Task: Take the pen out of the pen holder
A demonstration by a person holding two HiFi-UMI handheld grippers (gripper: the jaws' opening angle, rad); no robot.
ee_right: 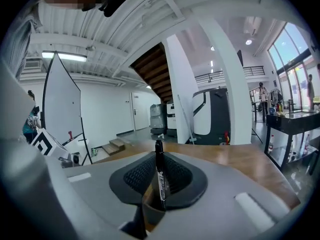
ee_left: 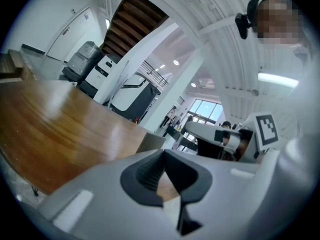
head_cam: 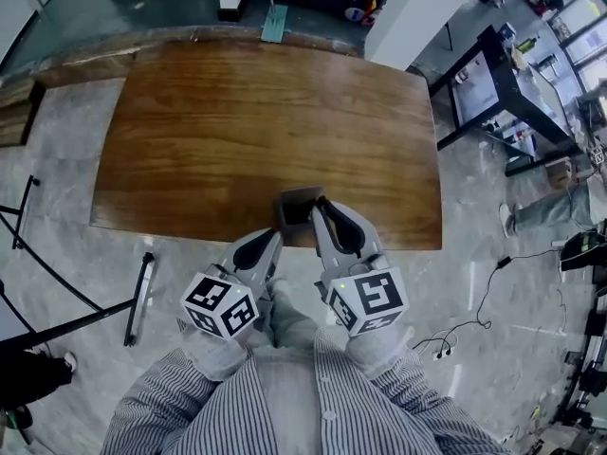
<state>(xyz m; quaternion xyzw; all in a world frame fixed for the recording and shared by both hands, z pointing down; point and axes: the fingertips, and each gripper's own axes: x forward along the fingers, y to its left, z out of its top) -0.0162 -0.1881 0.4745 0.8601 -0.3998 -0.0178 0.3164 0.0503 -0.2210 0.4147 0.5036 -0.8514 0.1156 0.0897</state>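
Right tool [ee_right: 159,159] clamped on the pen [ee_right: 159,176], upright, lower end inside the pen holder [head_cam: 297,207]; left tool [ee_left: 163,155] pressed together, empty, just beside the holder. Step judged: extraction; next, lift straight up until the tip clears the rim. Holder at near edge of wooden bench [head_cam: 247,121]; grey stone floor [head_cam: 76,178], white column [ee_right: 182,94] beyond.

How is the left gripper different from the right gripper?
The right gripper pinches a black pen standing upright; the left gripper holds nothing, its jaws together. The right gripper reaches over the pen holder; the left gripper sits beside it. Both are grey and carry marker cubes.
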